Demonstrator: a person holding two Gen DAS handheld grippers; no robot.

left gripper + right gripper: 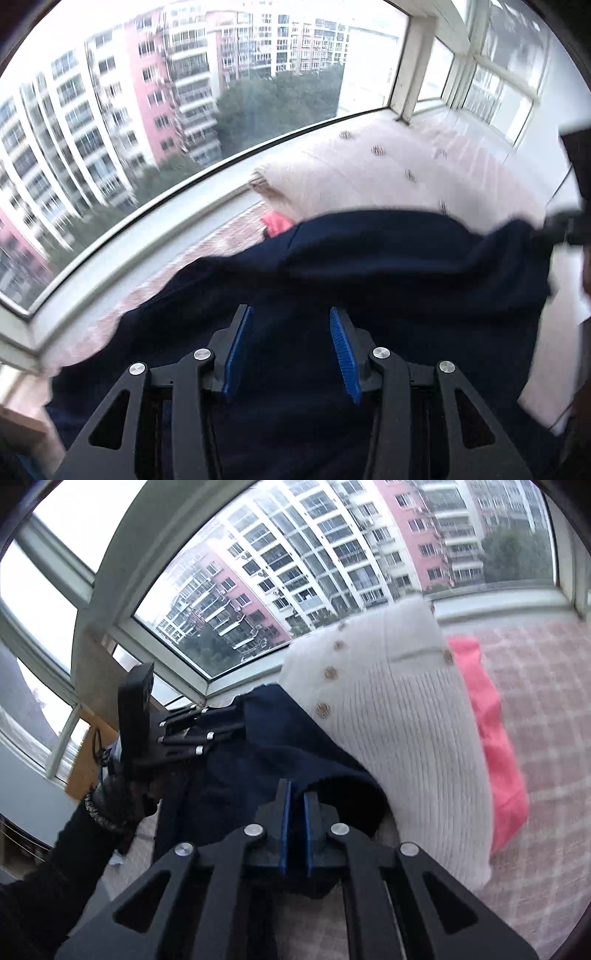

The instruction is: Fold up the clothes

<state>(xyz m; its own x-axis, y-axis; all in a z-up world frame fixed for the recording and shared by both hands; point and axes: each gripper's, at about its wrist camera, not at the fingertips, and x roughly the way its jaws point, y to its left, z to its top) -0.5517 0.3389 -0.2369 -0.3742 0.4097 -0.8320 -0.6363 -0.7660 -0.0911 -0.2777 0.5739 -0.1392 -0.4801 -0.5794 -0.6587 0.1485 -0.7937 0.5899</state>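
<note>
The navy garment (266, 746) is soft, limp knit cloth: light, it sags between any two holds and will not keep a crease unless laid flat and pressed. It is best pinched at an edge or corner, taking in few layers so the fold stays clean.

In the right wrist view it fills the lower centre of the frame, beside a white ribbed cardigan with gold buttons (399, 738) that overlaps a pink garment (495, 746) at right, on a pink checked bed cover (546, 686) below a window (332, 572).

The right hand-held gripper (296, 801) is clenched on a bunched edge of the navy cloth, pads nearly touching, pointing forward toward the window.

The left hand-held gripper (291, 317) has its blue pads (341, 343) spread apart over the cloth, nothing between them; at left of the right view it lies roughly level, fingers toward the fabric's far edge, held by a gloved hand (118, 797).
</note>
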